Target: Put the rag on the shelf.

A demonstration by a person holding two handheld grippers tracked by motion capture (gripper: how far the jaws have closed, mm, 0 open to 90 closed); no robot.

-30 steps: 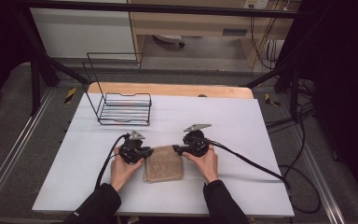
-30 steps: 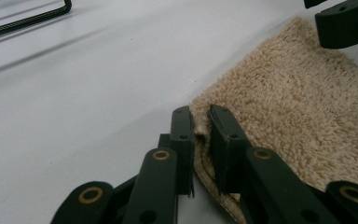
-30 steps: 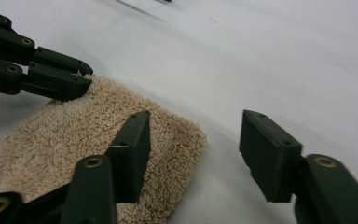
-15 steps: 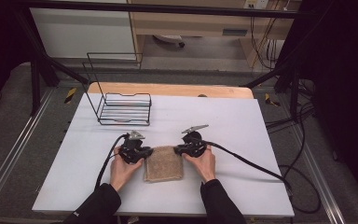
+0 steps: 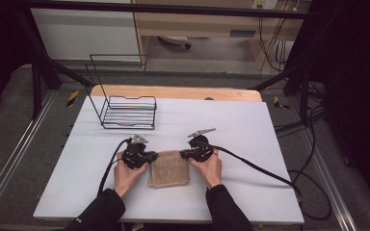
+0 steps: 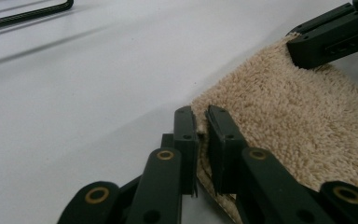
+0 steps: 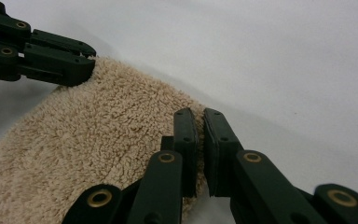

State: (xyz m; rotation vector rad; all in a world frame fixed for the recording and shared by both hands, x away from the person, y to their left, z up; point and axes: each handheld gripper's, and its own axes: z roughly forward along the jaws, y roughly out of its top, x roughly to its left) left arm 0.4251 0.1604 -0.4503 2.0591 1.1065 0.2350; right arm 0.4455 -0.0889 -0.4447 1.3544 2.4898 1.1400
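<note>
A folded beige towel (image 5: 169,169) lies on the white table (image 5: 250,130) near its front edge. My left gripper (image 5: 153,155) is shut on the towel's far left corner, and in the left gripper view the towel (image 6: 298,126) edge is pinched between the jaws of that gripper (image 6: 201,122). My right gripper (image 5: 183,154) is shut on the towel's far right corner; the right gripper view has the terry cloth (image 7: 98,135) caught in its jaws (image 7: 199,122). Each gripper view also has the other gripper at the opposite corner.
A black wire basket (image 5: 126,111) stands at the back left of the table. A wooden board (image 5: 173,92) runs along the table's far edge. Cables (image 5: 255,166) trail from both grippers across the table. Metal frame rails flank the table.
Both grippers and the towel's far edge have come slightly toward the table's front edge. Their hold on the corners is unchanged.
</note>
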